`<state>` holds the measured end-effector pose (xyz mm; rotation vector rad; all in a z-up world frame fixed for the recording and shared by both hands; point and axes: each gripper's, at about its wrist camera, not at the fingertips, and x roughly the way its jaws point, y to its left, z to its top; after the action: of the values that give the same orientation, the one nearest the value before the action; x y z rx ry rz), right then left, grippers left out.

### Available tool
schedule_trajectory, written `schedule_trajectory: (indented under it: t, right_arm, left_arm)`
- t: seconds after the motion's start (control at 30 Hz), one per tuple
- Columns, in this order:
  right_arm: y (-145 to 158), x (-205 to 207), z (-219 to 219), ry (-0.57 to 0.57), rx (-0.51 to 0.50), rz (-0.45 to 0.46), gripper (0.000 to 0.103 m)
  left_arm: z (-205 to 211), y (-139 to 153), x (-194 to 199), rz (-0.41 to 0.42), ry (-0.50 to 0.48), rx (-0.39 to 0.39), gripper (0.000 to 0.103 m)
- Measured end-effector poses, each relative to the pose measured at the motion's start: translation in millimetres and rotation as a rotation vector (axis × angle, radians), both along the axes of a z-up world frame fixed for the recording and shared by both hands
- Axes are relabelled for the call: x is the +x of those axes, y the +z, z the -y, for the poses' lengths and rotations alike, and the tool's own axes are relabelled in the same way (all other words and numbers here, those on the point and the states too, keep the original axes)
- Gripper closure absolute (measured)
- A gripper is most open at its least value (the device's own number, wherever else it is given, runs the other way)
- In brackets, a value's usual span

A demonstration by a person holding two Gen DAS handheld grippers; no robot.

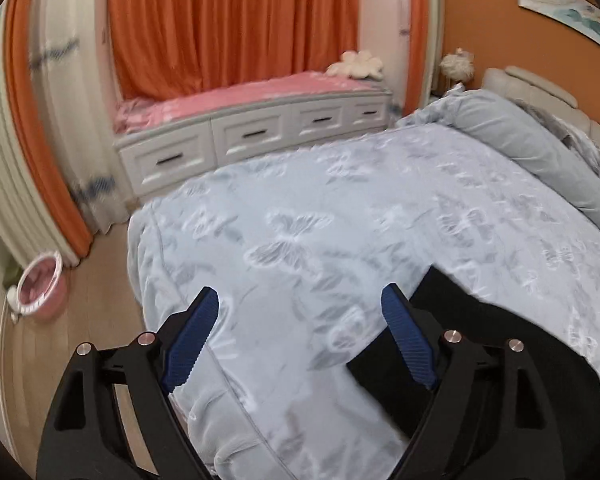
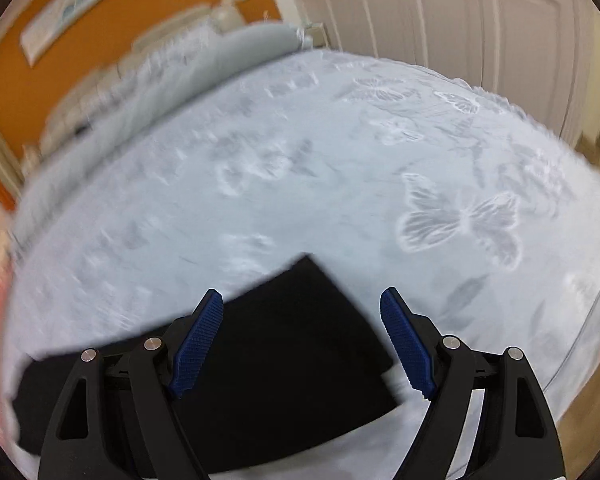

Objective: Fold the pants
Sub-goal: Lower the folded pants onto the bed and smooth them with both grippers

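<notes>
The black pants [image 2: 284, 364] lie flat as a folded dark shape on the pale blue butterfly bedspread [image 2: 340, 168]. In the right wrist view they fill the lower middle, under and between my fingers. My right gripper [image 2: 302, 304] is open and empty above them. In the left wrist view the pants [image 1: 476, 332] show at the lower right, partly behind the right finger. My left gripper [image 1: 300, 300] is open and empty, over bare bedspread [image 1: 300, 208] just left of the pants.
A rolled grey duvet [image 1: 512, 128] lies along the headboard. A white drawer bench with a pink cushion [image 1: 252, 132] stands beyond the bed under orange curtains. A pink round basket [image 1: 40, 284] sits on the wood floor at left. White closet doors [image 2: 460, 20] stand behind the bed.
</notes>
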<state>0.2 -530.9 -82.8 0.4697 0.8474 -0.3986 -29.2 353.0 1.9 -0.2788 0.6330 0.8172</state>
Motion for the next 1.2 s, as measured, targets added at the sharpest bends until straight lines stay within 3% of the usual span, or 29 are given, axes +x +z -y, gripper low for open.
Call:
schedule_trajectory:
  t: [0.07,0.1,0.13,0.17,0.2,0.27,0.33,0.4,0.47,0.57,0.6,0.63,0.67,0.73,0.77,0.83,0.97,1.03,1.1,1.13,1.17,1.2]
  right_arm:
    - [-16.2,13.4,5.2,0.047,-0.057,-0.087,0.027]
    - [-24.6,20.5,3.5,0.083,-0.057,-0.11,0.037]
    - [-32.1,23.5,0.0,0.125,-0.051,-0.121,0.073]
    - [-37.7,27.4,-3.6,0.168,-0.05,-0.141,0.089]
    - [-42.1,32.1,-8.0,0.19,-0.099,-0.178,0.091]
    - [-28.7,33.7,-16.6,0.218,-0.154,-0.151,0.094]
    - [12.2,25.4,-12.3,0.205,-0.139,0.011,0.095]
    - [36.1,20.8,-5.4,0.189,-0.159,0.096,0.1]
    - [20.9,32.8,4.7,0.175,-0.182,0.039,0.098]
    - [-57.6,55.1,25.8,0.125,-0.142,-0.217,0.096]
    - [-58.9,52.5,22.9,0.14,-0.166,-0.208,0.093]
    - [-49.7,46.9,21.1,0.144,-0.198,-0.186,0.075]
    - [-38.0,39.3,21.7,0.125,-0.202,-0.168,0.044]
    - [-11.5,12.4,24.3,0.072,-0.166,-0.043,0.019]
    - [-4.9,-1.2,25.3,0.059,-0.142,-0.01,0.017]
    - [-8.0,-15.8,28.7,0.068,-0.062,-0.028,0.017]
    - [-52.3,-26.8,45.0,0.057,0.172,-0.097,0.015]
    - [-52.6,-31.0,38.8,0.055,0.165,-0.064,0.015]
    - [-51.2,-32.0,30.9,0.083,0.187,-0.044,0.039]
    - [-52.5,-31.1,21.6,0.095,0.191,-0.053,0.063]
    - [-53.8,-23.6,16.3,0.097,0.167,-0.087,0.079]
    - [-50.3,-20.7,9.5,0.103,0.16,-0.09,0.085]
  left_arm:
    - [28.9,10.0,13.6,0.012,-0.066,0.003,0.022]
    - [53.9,12.4,24.5,0.02,-0.13,0.003,0.021]
    - [70.2,12.7,31.0,0.02,-0.174,0.002,0.02]
    - [91.5,9.7,38.7,0.018,-0.226,0.0,0.019]
    - [113.5,6.7,48.4,0.015,-0.271,-0.002,0.018]
    - [158.7,-6.5,71.9,-0.007,-0.353,0.007,0.018]
    - [195.1,-20.4,91.7,-0.038,-0.419,0.023,0.018]
    - [217.4,-32.4,105.9,-0.051,-0.475,0.024,0.018]
    - [235.7,-46.9,115.5,-0.057,-0.529,0.029,0.018]
    - [246.6,-66.8,127.1,-0.113,-0.553,0.02,0.018]
    - [249.0,-71.0,129.4,-0.126,-0.555,0.008,0.018]
    - [246.7,-74.9,129.8,-0.134,-0.558,-0.022,0.018]
    - [247.0,-77.1,129.2,-0.135,-0.563,-0.046,0.018]
    - [243.0,-77.4,129.3,-0.133,-0.557,-0.07,0.018]
    - [242.5,-75.2,128.3,-0.122,-0.555,-0.07,0.018]
    - [243.9,-68.9,124.4,-0.103,-0.549,-0.056,0.018]
    - [247.3,-58.8,111.8,-0.067,-0.574,-0.055,0.017]
    - [248.2,-57.1,105.7,-0.061,-0.597,-0.069,0.016]
    - [249.8,-55.9,101.0,-0.065,-0.627,-0.08,0.016]
    - [250.6,-55.7,99.8,-0.066,-0.639,-0.085,0.016]
    - [252.0,-55.4,98.6,-0.069,-0.657,-0.089,0.016]
    - [253.5,-55.2,97.3,-0.072,-0.664,-0.086,0.016]
